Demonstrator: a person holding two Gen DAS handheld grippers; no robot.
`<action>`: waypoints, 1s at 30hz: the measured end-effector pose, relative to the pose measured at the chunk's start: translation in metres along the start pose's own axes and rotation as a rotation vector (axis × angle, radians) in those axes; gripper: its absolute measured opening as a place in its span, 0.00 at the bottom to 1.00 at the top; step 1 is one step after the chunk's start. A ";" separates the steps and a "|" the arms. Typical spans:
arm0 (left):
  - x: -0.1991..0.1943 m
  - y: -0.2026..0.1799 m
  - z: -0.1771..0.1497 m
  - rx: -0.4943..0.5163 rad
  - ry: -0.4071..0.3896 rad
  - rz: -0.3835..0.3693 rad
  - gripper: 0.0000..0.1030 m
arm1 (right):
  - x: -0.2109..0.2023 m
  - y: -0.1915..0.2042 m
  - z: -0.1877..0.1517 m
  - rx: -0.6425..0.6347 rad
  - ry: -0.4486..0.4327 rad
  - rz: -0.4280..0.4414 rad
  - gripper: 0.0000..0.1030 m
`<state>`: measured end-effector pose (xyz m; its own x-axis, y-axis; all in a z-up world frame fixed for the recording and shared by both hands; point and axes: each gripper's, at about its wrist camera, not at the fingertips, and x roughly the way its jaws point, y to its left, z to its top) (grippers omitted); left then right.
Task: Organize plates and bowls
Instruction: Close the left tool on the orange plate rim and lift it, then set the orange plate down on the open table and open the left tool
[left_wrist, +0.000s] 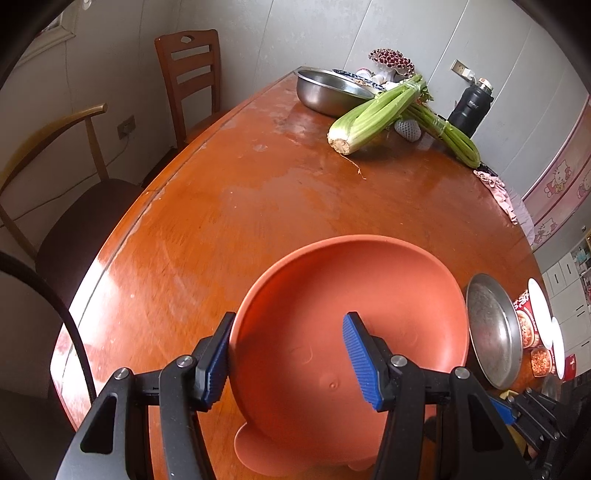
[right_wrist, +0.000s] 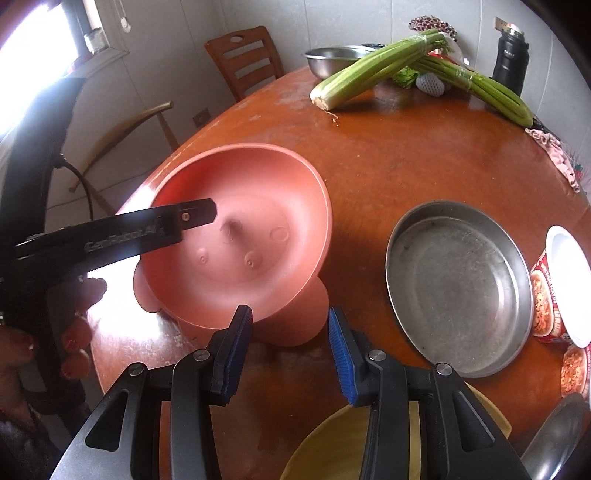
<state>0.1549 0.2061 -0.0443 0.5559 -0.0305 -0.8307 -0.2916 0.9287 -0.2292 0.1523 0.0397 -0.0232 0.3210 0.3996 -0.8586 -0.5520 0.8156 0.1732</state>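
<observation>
Orange table (right_wrist: 406, 166): one pink bowl (right_wrist: 236, 236) in left claw (left_wrist: 288, 354), one steel plate (right_wrist: 458, 288), right claw (right_wrist: 291, 354) narrow, empty.

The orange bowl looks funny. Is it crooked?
Yes. The orange bowl is tilted instead of sitting flat on the table. The left gripper straddles its wall, one finger inside and one outside.

A glossy orange-brown table (right_wrist: 388, 166) filled the frame. On it lay a salmon bowl (right_wrist: 236, 240) centre-left, a steel plate (right_wrist: 458, 288) right, and celery (right_wrist: 369, 70), a steel basin (right_wrist: 332, 59) and a black flask (right_wrist: 511, 59) along the top.
</observation>
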 end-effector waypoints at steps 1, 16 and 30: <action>0.001 0.000 0.001 -0.001 0.001 0.000 0.56 | 0.000 0.000 0.000 0.002 0.000 0.002 0.43; 0.015 -0.005 0.011 0.011 0.009 0.020 0.56 | -0.003 -0.007 0.001 0.060 0.000 0.056 0.44; 0.005 -0.002 0.006 -0.015 -0.010 0.041 0.58 | -0.016 -0.008 0.000 0.039 -0.046 0.024 0.44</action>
<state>0.1632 0.2064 -0.0448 0.5513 0.0111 -0.8342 -0.3253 0.9236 -0.2027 0.1517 0.0265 -0.0104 0.3435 0.4368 -0.8314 -0.5298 0.8211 0.2125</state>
